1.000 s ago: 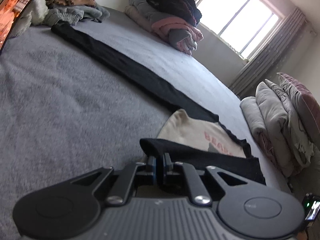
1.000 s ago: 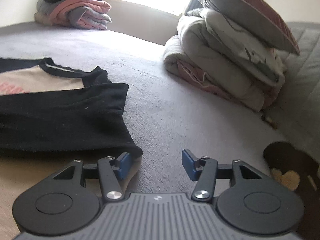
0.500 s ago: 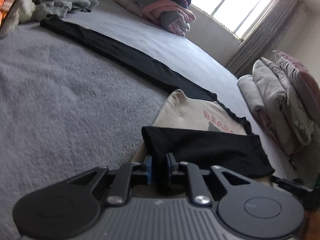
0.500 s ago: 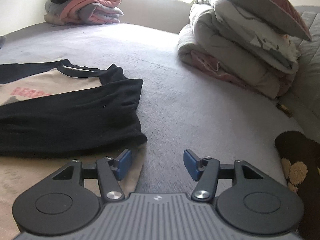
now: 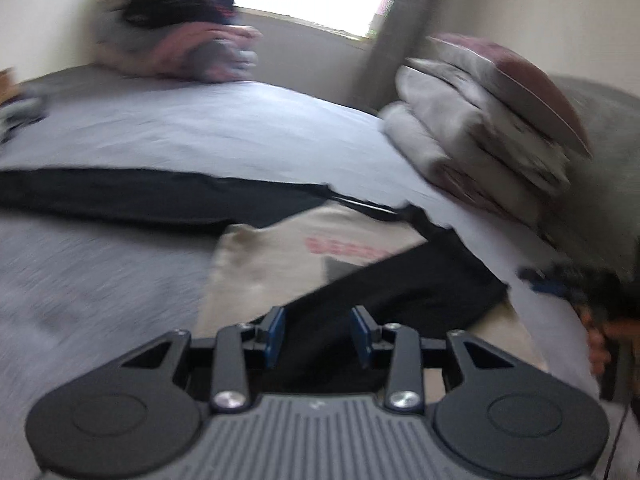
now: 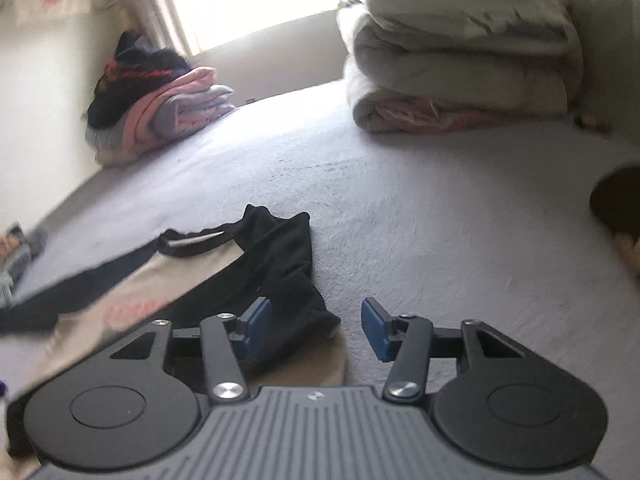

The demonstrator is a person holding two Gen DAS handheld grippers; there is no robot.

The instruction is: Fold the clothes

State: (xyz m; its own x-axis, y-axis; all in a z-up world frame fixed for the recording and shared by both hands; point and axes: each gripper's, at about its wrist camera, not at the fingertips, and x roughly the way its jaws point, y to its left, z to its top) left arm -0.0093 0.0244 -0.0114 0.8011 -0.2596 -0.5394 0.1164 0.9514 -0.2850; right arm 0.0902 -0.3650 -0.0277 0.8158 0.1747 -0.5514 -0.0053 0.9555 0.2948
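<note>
A beige shirt with black sleeves and red lettering (image 5: 320, 240) lies flat on the grey bed. One black sleeve (image 5: 400, 284) is folded across its chest; the other sleeve (image 5: 140, 200) stretches out to the left. My left gripper (image 5: 319, 334) hangs open just over the folded sleeve, which shows between its blue pads. In the right wrist view the same shirt (image 6: 168, 280) lies at lower left, and my right gripper (image 6: 316, 330) stands open over the folded sleeve's (image 6: 288, 264) end and the shirt's edge. The left wrist view is blurred.
Folded quilts and a pillow (image 5: 492, 120) are stacked at the right of the bed. A pile of folded clothes (image 6: 160, 108) sits by the window at the back. The grey bed cover (image 6: 420, 220) spreads wide to the right. A hand (image 5: 600, 340) shows at the right edge.
My left gripper has opened and let go of the black sleeve, and it has swung to face the shirt's chest. The right gripper has turned left and stayed open.
</note>
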